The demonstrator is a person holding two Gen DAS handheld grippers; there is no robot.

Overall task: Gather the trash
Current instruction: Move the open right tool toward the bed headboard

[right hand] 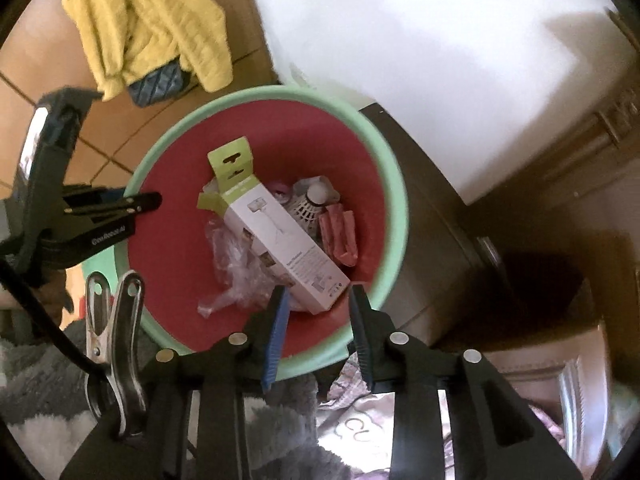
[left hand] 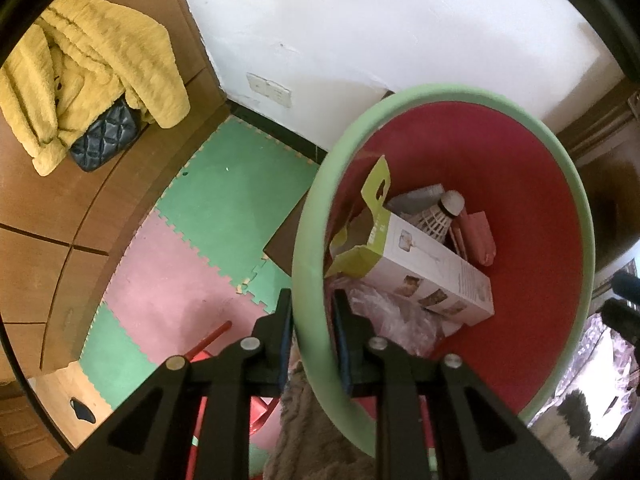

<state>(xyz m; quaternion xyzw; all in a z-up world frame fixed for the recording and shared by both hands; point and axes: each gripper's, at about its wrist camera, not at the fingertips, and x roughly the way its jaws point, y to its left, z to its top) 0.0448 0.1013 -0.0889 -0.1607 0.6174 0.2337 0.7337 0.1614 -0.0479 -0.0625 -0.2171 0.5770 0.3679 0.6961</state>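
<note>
The left gripper (left hand: 312,304) pinches the bin's green rim (left hand: 308,240) at lower centre, steadying it; the right gripper (right hand: 318,300) hangs open, empty — 1 white box (right hand: 280,236) lies inside.

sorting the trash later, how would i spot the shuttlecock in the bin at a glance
Find the red bin with the pale green rim beside the white wall. Among the trash at its bottom, past the far end of the long white carton, lies the shuttlecock. It is the only round thing there: a white ribbed skirt with a rounded cap, beside pink wrappers.
</note>
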